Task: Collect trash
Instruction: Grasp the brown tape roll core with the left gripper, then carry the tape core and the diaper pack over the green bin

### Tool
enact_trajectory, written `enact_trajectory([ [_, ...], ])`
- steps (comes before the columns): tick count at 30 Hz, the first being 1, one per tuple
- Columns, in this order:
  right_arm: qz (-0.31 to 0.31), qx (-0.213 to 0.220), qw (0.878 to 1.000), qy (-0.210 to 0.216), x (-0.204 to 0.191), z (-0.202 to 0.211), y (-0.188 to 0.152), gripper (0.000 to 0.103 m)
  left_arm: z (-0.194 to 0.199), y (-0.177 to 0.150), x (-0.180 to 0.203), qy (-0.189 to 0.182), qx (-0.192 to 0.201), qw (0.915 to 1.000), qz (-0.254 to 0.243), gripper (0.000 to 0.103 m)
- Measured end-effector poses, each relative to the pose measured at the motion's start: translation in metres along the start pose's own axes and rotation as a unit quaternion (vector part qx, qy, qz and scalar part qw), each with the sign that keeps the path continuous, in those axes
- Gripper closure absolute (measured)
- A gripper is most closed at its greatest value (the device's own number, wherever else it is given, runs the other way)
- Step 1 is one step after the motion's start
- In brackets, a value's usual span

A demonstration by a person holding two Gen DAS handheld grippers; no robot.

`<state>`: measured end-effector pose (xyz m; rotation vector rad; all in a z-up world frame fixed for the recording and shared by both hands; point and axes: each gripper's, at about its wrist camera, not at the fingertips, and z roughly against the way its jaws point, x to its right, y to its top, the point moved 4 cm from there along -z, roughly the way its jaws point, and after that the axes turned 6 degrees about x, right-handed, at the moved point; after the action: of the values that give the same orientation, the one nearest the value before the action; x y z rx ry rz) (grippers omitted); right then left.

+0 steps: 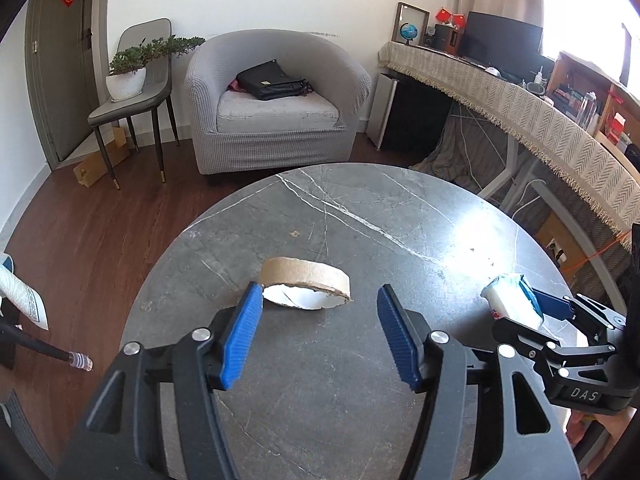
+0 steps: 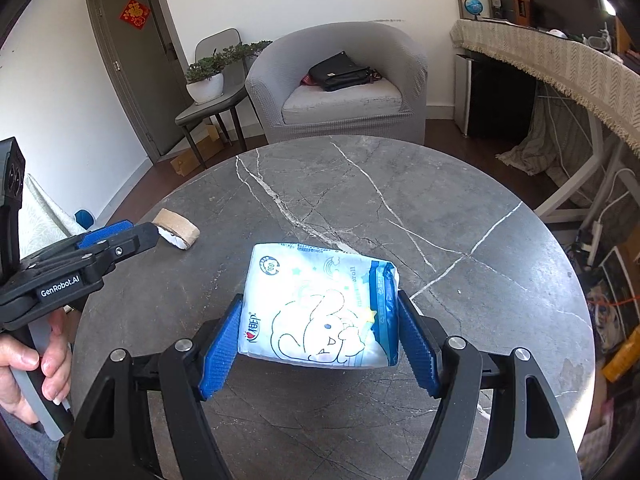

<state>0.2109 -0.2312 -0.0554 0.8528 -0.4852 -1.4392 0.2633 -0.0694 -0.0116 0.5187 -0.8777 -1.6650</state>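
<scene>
Right gripper (image 2: 320, 336) pinches the tissue pack (image 2: 320, 304) w/ both pads, just above the marble table (image 2: 440, 208). Your left gripper (image 1: 316, 336) gapes wide, empty, near the cardboard tape core (image 1: 306, 284). Neither's binned yet; no bin visible.

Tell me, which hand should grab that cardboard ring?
Probably the left gripper: it is open, facing the cardboard ring just ahead. The right gripper already clamps the tissue pack.

Daylight pours in from my right, blowing out the window (image 1: 592, 12) and leaving white glare on the counter (image 1: 472, 240). Both views are sharp at centre. Fisheye bends the edges, and the corners go black.
</scene>
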Motion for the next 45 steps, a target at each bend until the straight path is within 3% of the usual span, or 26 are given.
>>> enact_trajectory([
  [10, -0.004, -0.005, 1.000, 0.005, 0.005, -0.001, -0.003, 0.029, -0.045, 0.006, 0.004, 0.019, -0.039, 0.9973, -0.060, 0.034],
  [19, -0.008, -0.006, 1.000, 0.011, 0.004, -0.003, -0.002, 0.029, -0.061, 0.006, -0.001, 0.028, -0.058, 0.9962, -0.059, 0.034],
  [21, -0.006, -0.007, 1.000, 0.012, 0.004, -0.004, -0.001, 0.029, -0.062, 0.006, 0.002, 0.027, -0.060, 0.9959, -0.063, 0.039],
  [34, -0.013, -0.003, 1.000, 0.020, -0.008, -0.001, 0.001, 0.029, -0.026, 0.004, 0.007, 0.009, -0.035, 0.9982, -0.048, 0.041],
  [45, 0.005, 0.004, 1.000, 0.030, -0.041, 0.018, -0.012, 0.029, 0.030, -0.029, -0.004, 0.019, -0.016, 0.9992, -0.032, 0.041],
])
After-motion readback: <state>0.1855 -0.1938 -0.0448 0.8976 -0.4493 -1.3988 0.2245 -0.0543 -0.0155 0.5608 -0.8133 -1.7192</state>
